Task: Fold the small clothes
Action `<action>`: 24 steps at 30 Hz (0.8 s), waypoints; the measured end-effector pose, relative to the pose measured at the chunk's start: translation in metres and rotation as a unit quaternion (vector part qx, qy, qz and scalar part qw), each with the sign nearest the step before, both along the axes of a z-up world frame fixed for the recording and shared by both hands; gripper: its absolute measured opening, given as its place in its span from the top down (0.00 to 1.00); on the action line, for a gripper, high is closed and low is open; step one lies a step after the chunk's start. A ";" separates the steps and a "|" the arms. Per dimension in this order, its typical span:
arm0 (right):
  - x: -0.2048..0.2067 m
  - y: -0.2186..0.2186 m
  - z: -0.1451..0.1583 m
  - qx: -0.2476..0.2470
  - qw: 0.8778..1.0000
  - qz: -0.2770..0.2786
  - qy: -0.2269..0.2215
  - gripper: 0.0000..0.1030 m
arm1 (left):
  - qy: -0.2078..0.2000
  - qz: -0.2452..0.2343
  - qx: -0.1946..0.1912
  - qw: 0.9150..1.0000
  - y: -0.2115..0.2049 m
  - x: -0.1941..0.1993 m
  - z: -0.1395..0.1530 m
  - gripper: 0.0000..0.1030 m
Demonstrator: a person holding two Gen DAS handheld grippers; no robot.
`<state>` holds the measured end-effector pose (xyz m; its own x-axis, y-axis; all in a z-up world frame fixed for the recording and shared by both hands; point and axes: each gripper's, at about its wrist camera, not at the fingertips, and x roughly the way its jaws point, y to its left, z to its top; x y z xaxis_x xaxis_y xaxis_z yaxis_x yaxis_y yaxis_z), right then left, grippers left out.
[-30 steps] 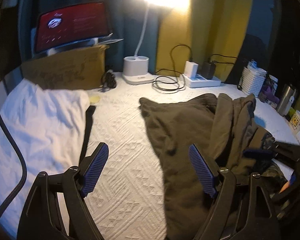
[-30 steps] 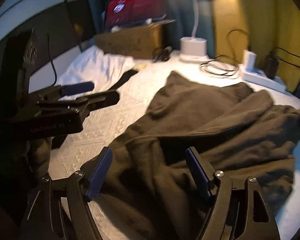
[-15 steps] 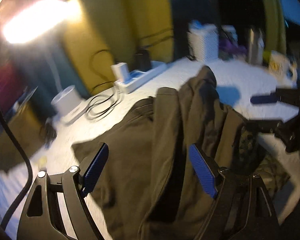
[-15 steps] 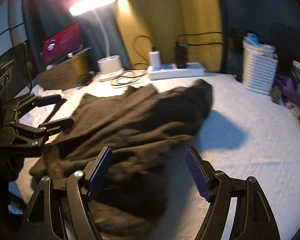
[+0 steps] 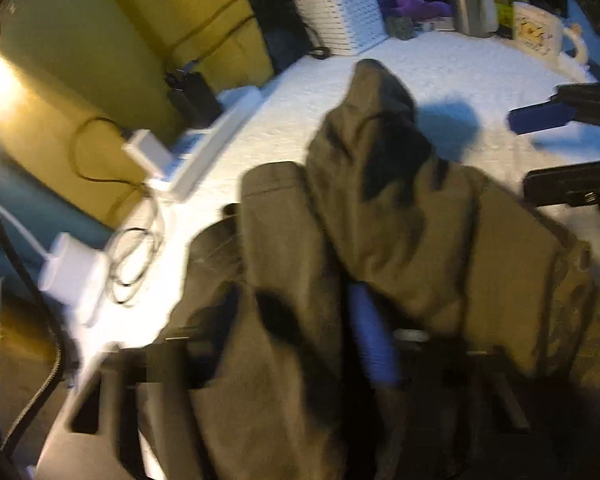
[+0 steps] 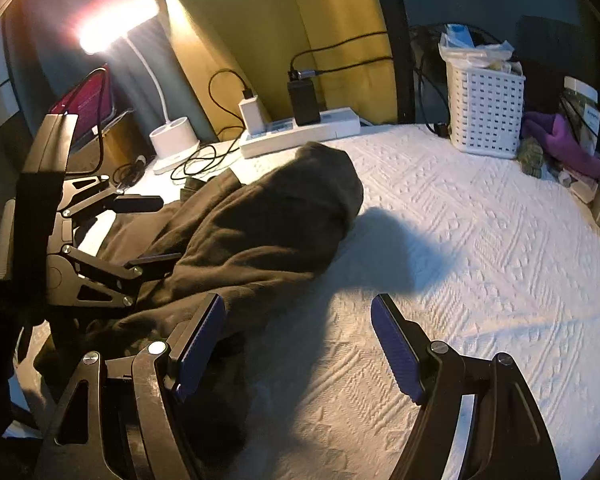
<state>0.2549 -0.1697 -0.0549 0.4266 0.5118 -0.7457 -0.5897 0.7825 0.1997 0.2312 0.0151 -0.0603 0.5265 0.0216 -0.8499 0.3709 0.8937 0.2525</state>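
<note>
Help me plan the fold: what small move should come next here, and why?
Probably let the left gripper finish closing on the olive garment, then lift that edge. Its jaws are closing with a fold of cloth between them, though blur hides whether the pads press yet. The right gripper is open over the white quilted cover, beside the bunched garment, holding nothing.

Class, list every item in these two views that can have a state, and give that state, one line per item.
Desk lamp: switched on.
Olive garment: crumpled, unfolded.
Left gripper: jaws closing, garment between them.
Right gripper: open, empty.
Power strip: chargers plugged in.
White basket: filled.
</note>
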 end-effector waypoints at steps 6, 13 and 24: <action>0.002 0.002 -0.004 -0.003 1.000 0.006 0.002 0.25 | -0.033 0.033 -0.102 0.994 0.014 -0.020 0.032 0.96; -0.003 0.007 0.002 -0.006 1.000 0.011 -0.009 0.25 | -0.112 0.081 -0.145 0.980 0.042 -0.065 0.081 0.96; -0.019 0.051 0.000 -0.033 0.998 0.044 -0.015 0.25 | -0.054 0.262 -0.179 0.947 0.146 -0.069 0.021 0.93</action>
